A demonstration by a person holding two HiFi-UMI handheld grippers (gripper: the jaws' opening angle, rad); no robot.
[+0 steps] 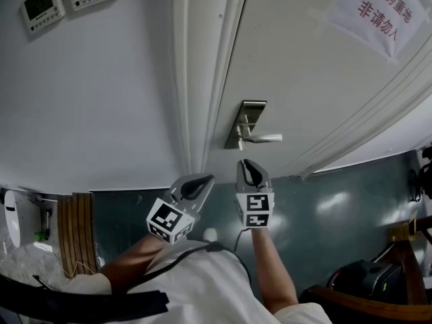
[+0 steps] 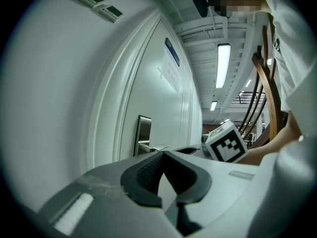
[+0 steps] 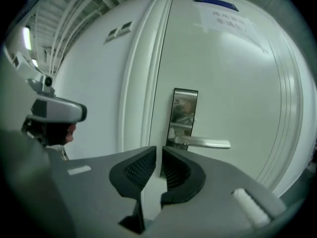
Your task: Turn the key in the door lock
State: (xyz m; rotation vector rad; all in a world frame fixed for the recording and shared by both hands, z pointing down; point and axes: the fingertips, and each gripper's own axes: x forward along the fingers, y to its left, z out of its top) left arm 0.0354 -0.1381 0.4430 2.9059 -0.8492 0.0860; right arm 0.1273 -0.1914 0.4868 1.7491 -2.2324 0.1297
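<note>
Above the teal floor (image 1: 324, 221), the right tool (image 1: 251, 164), barely parted and empty, faces the white door (image 1: 304, 66) and its handle (image 1: 263, 138). The left tool (image 1: 204, 179) beside it is clenched on nothing.

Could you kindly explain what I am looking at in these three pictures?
There is no robot: a person holds a claw in each hand, facing a white door. The head view looks down from the person's head; the other two cameras ride on the claws. The left claw is closed and empty; the right claw is slightly open, empty, pointed toward the lever handle and metal lock plate. No key is visible.
</note>
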